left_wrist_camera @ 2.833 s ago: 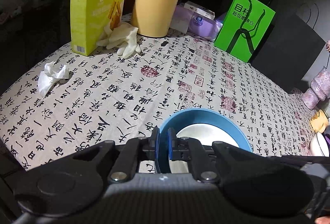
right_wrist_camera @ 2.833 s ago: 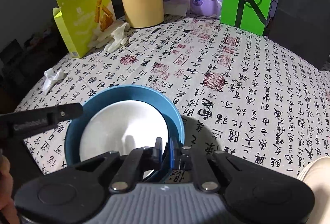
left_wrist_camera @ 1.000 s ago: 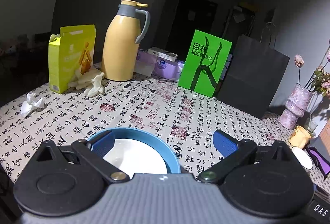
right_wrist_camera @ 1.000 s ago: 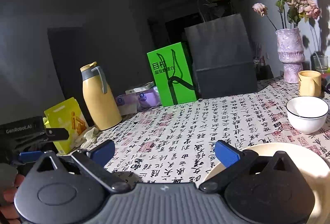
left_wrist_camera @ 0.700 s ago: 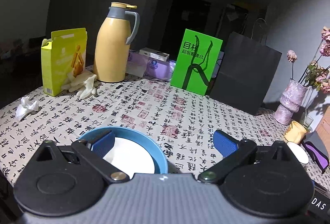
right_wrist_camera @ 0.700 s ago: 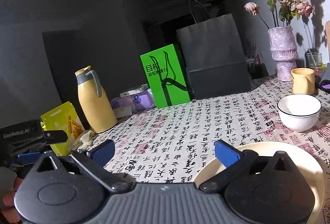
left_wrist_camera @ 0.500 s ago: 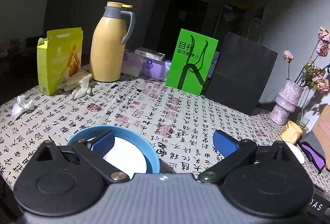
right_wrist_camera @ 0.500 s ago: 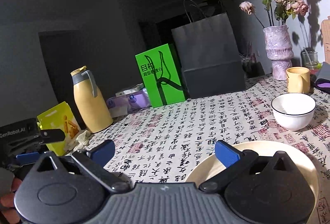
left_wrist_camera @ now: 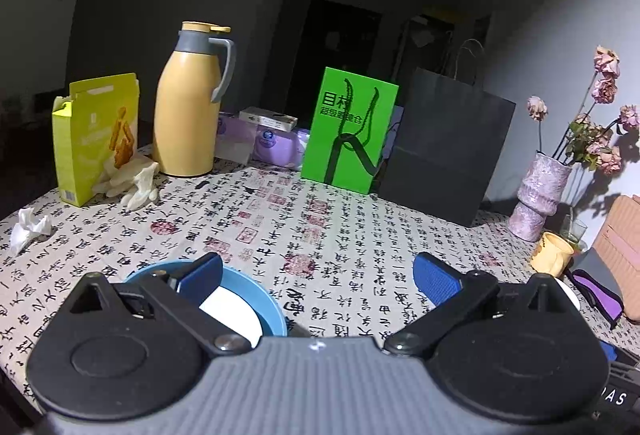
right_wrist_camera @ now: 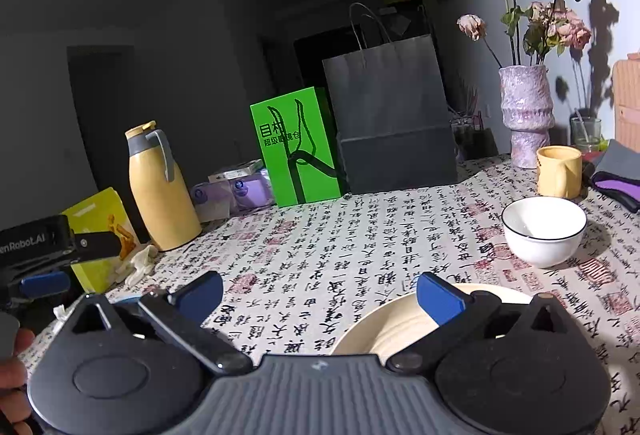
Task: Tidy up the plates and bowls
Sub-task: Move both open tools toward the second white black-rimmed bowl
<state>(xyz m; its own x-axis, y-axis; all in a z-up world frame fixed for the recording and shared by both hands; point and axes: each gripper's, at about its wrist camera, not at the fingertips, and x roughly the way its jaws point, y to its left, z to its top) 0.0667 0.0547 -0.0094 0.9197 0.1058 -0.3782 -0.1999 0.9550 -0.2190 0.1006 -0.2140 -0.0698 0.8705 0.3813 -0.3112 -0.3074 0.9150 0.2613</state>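
Observation:
A blue bowl (left_wrist_camera: 268,311) with a white plate (left_wrist_camera: 236,311) inside it rests on the patterned tablecloth, under my left gripper's left finger. My left gripper (left_wrist_camera: 318,275) stands open above the cloth and holds nothing. In the right wrist view my right gripper (right_wrist_camera: 320,291) is open too, with its right finger over the rim of a cream plate (right_wrist_camera: 384,327). A white bowl (right_wrist_camera: 542,233) with a dark rim sits farther right. A sliver of the blue bowl (right_wrist_camera: 126,299) shows behind the left finger.
At the back stand a yellow thermos (left_wrist_camera: 188,103), a yellow box (left_wrist_camera: 94,135) with pale gloves (left_wrist_camera: 132,179), purple packs (left_wrist_camera: 272,143), a green box (left_wrist_camera: 348,129) and a black paper bag (left_wrist_camera: 444,151). A vase (right_wrist_camera: 526,113), yellow mug (right_wrist_camera: 558,171) and purple cloth (right_wrist_camera: 616,183) stand right. A hand (right_wrist_camera: 14,379) holds the left gripper.
Both grippers let go of the blue bowl, opened and rose. The left view has kept drifting right; the right gripper has swung toward the cream plate and white bowl.

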